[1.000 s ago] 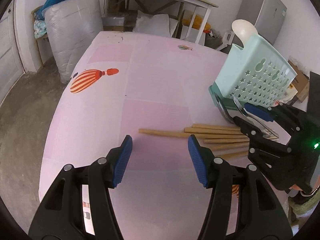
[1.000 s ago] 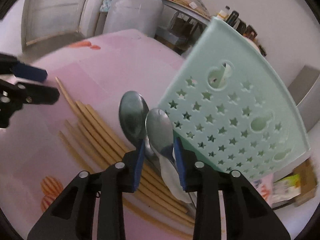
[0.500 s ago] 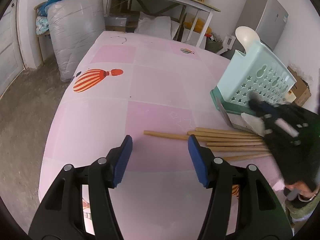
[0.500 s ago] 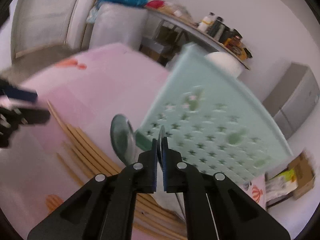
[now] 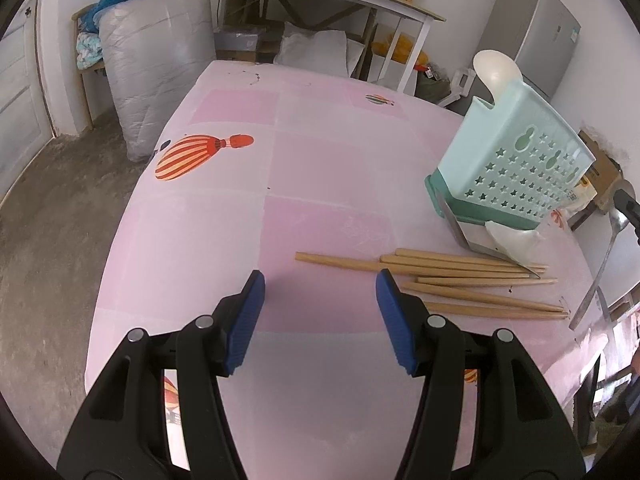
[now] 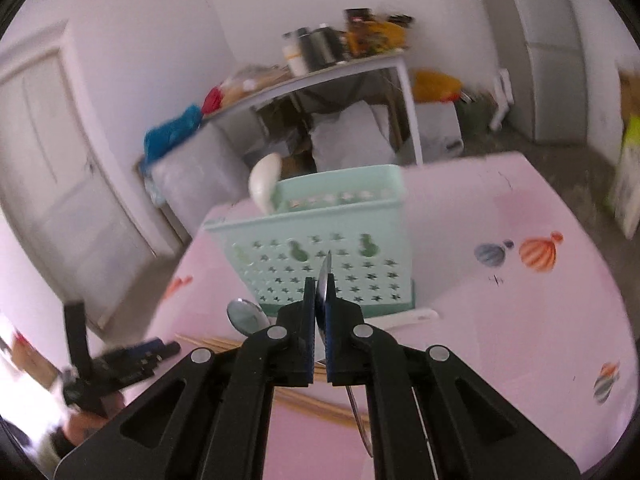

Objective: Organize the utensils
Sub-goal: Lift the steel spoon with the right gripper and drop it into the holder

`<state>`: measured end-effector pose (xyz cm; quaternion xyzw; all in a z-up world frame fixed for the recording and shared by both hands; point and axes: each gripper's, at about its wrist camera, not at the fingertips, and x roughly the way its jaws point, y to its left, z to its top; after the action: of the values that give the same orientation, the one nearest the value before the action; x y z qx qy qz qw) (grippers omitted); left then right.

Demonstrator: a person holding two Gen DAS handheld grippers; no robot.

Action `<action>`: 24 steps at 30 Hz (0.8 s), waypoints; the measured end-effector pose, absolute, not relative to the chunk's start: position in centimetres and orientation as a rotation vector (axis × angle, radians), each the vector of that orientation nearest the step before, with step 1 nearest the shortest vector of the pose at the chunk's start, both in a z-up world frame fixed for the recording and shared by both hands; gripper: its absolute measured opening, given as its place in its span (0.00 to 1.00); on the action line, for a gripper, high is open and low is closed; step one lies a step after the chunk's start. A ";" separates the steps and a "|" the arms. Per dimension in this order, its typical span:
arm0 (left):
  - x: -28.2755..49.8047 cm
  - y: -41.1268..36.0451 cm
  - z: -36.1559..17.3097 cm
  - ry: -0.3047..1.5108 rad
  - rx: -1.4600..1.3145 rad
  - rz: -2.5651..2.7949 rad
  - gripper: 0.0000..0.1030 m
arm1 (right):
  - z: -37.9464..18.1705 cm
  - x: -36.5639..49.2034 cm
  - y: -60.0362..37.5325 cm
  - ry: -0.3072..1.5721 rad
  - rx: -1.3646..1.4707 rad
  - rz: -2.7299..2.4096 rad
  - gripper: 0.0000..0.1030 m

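Utensils mostly wait: nearest, the left gripper (image 5: 320,312) hangs spread and empty; chopsticks (image 5: 460,280) lie loose beyond. The right gripper (image 6: 319,308) pinches a metal spoon (image 6: 325,276), lifted. Farthest, the caddy (image 5: 516,168) holds one white spoon (image 5: 496,72).

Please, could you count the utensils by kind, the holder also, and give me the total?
Wooden chopsticks: 6, as far as the pile lets me count
Metal spoons: 2 (held metal spoon in the right gripper, lying metal spoon)
White spoons: 2 (standing white spoon, lying white spoon)
Green holder: 1
Total: 11
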<state>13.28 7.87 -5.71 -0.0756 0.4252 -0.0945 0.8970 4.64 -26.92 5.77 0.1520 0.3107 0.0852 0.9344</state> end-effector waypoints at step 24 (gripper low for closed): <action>12.9 6.5 -5.2 0.867 -0.130 -0.209 0.53 | 13.1 14.8 -28.5 0.271 0.329 0.276 0.04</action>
<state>12.91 6.46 -5.15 -0.0628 0.4191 -0.1008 0.9001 14.84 -28.50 13.10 0.1629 0.1339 0.1367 0.9679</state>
